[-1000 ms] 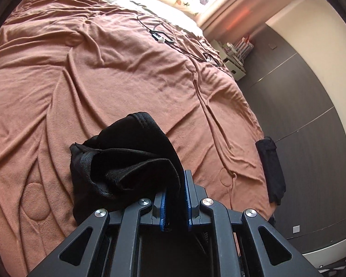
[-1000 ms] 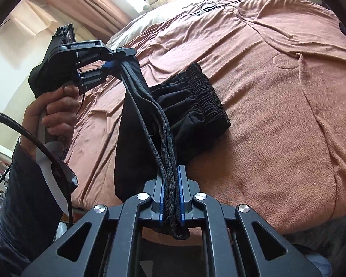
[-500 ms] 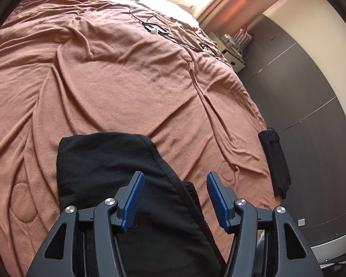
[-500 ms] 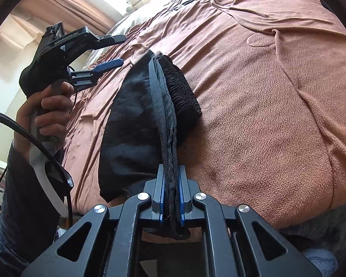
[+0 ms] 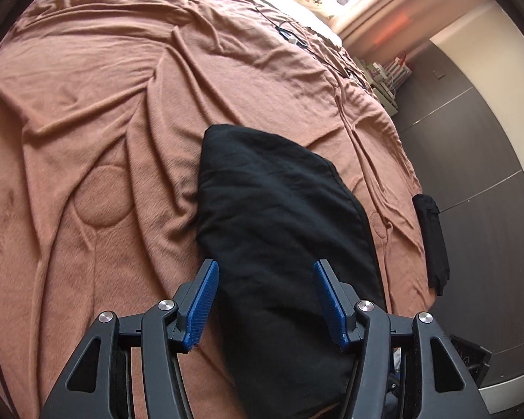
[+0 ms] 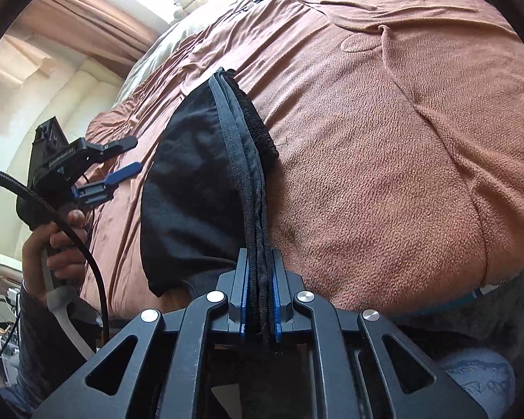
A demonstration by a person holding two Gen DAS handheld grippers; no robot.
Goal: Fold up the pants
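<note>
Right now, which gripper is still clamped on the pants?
The right gripper: its jaws pinch the black pants. The left gripper stands open, empty.

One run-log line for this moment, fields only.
task: fold pants | left gripper: open, just released | right gripper: shut on folded black fabric pants edge, just easing | pants: lying on rumpled brown blanket

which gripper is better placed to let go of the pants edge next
Right. The right gripper is shut on the black pants edge; the left gripper is open, holding nothing.
</note>
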